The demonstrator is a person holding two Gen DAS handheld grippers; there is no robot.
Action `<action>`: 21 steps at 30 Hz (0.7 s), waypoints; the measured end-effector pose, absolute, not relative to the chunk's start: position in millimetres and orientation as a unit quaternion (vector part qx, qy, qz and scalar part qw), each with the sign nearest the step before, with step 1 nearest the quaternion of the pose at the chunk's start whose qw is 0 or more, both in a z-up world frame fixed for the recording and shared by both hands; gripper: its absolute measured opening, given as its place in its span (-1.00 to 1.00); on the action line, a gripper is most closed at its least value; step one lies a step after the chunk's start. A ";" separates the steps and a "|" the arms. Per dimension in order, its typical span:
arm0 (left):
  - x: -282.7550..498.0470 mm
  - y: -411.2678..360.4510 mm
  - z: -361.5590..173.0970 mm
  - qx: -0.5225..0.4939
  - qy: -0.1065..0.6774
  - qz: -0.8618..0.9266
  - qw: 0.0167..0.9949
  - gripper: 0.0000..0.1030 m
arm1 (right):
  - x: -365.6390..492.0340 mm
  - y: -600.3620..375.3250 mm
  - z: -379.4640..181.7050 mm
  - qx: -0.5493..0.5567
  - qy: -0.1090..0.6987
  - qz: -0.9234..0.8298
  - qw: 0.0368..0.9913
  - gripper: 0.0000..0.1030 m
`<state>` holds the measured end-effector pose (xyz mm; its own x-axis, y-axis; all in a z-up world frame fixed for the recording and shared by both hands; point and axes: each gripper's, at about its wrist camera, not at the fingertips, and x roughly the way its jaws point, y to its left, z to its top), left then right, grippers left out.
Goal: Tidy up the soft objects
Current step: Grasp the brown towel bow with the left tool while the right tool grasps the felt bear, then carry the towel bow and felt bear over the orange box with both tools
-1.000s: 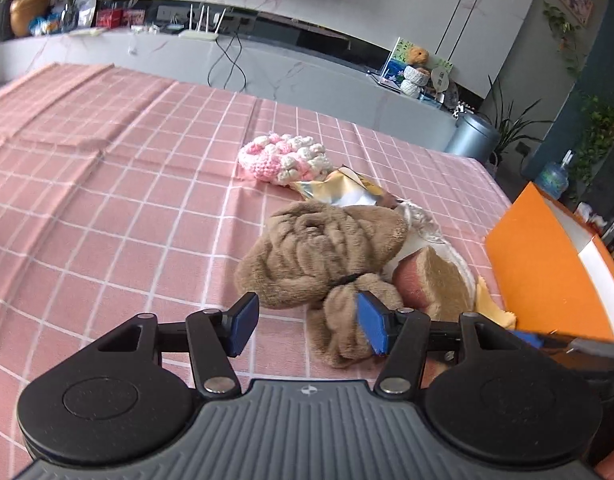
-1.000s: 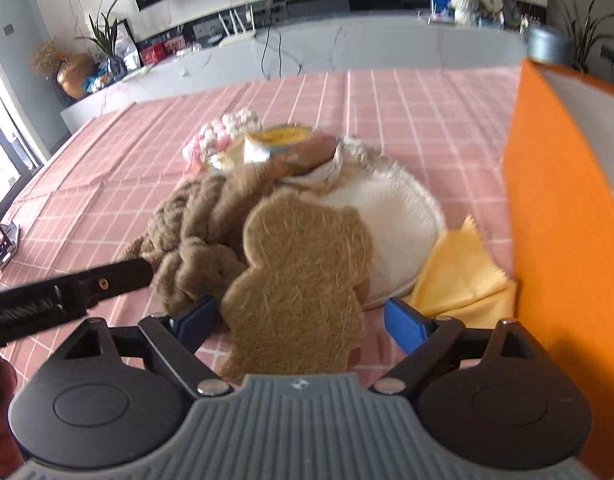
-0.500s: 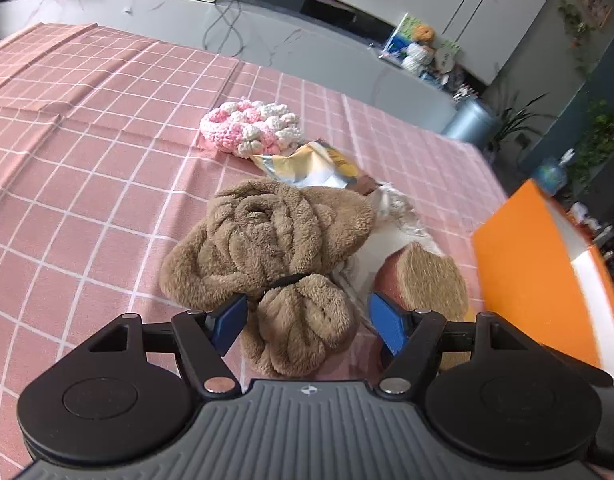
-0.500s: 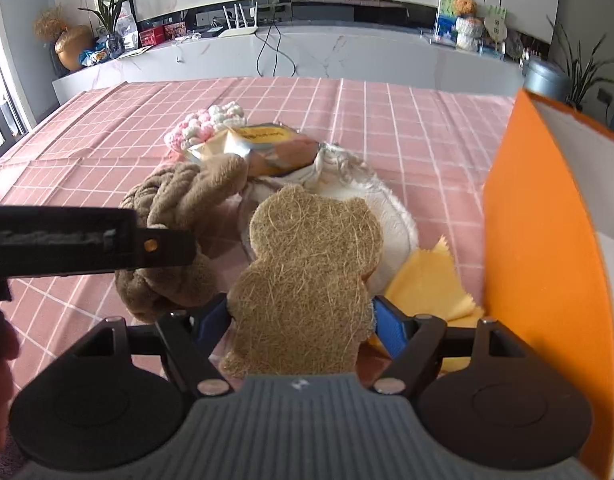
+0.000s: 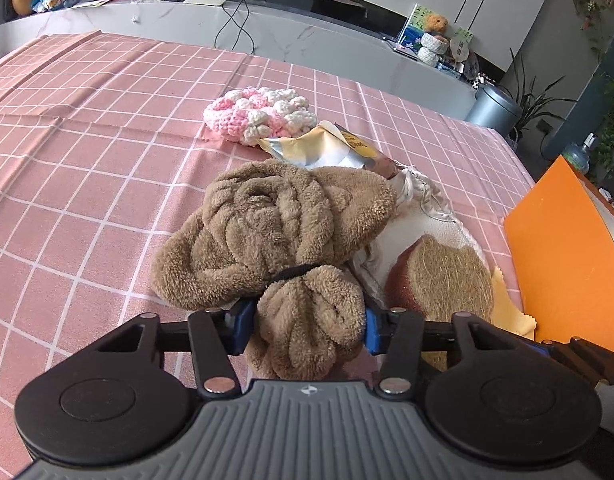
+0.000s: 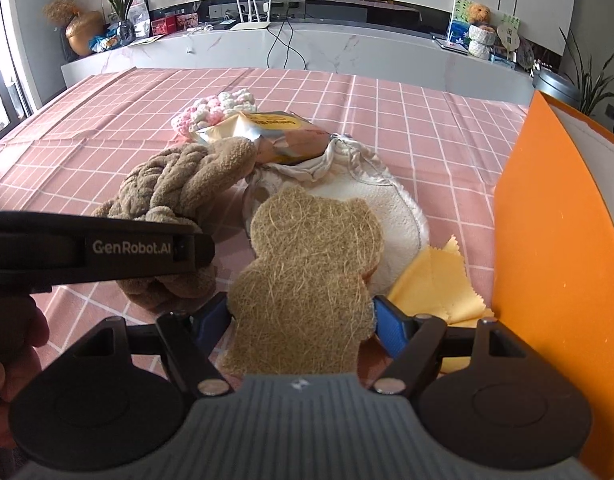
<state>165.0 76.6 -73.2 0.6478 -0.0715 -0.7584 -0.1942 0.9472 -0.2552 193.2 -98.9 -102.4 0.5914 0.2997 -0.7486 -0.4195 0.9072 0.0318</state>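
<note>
Brown plush towel bundle (image 5: 275, 232), knotted and cinched by a dark elastic band (image 5: 293, 270), lying mid-cloth on the pink checked tablecloth (image 5: 87, 160), part of a loose heap of soft things. Banded tail end nearest, so the natural handle. Left gripper (image 5: 305, 330) set low over that tail, blue pads at either flank and just closing in; fleece bulging between them, pads pressing its sides. Pinch looks fresh, probably not yet firm enough for a lift.

Loofah sponge (image 6: 307, 276), bear-shaped, fibrous tan face up, propped on a cream fleece pad (image 6: 399, 216). Right gripper (image 6: 301, 322) clamped across its lower lobe, pads flush on both edges. Held by the edges likely because the slab is flat and stiff enough to carry that way.

Nearby: yellow pinked cloth (image 6: 439, 280) beside the orange box (image 6: 555, 248), presumably the destination, at the right. Pink-and-white crochet piece (image 5: 263, 114) and a foil snack wrapper (image 5: 319, 150) at the heap's far side.

Both grippers pitched steeply down toward the table, side by side, left one's arm crossing the right wrist view. Fingers of a hand (image 6: 11, 340) just visible at that view's left edge.
</note>
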 end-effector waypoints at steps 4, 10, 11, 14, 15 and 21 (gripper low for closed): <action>161.7 79.4 -74.1 -0.160 0.408 0.025 0.898 -0.03 | 184.2 -94.6 -97.0 -0.104 0.380 0.200 0.897 0.45; 145.0 83.4 -63.6 -0.158 0.392 0.022 0.906 -0.06 | 171.3 -97.4 -80.5 -0.100 0.354 0.218 0.904 0.44; 141.4 84.3 -60.8 -0.157 0.389 0.022 0.908 -0.06 | 168.9 -97.8 -78.6 -0.101 0.352 0.219 0.904 0.44; 130.4 85.2 -52.8 -0.155 0.381 0.019 0.911 -0.06 | 162.1 -102.2 -72.4 -0.098 0.348 0.217 0.907 0.44; 125.9 85.1 -49.4 -0.153 0.377 0.016 0.914 -0.06 | 160.0 -104.4 -69.7 -0.097 0.346 0.215 0.908 0.44; 104.0 77.7 -26.3 -0.143 0.349 0.000 0.926 -0.06 | 142.5 -119.6 -52.6 -0.091 0.326 0.202 0.919 0.44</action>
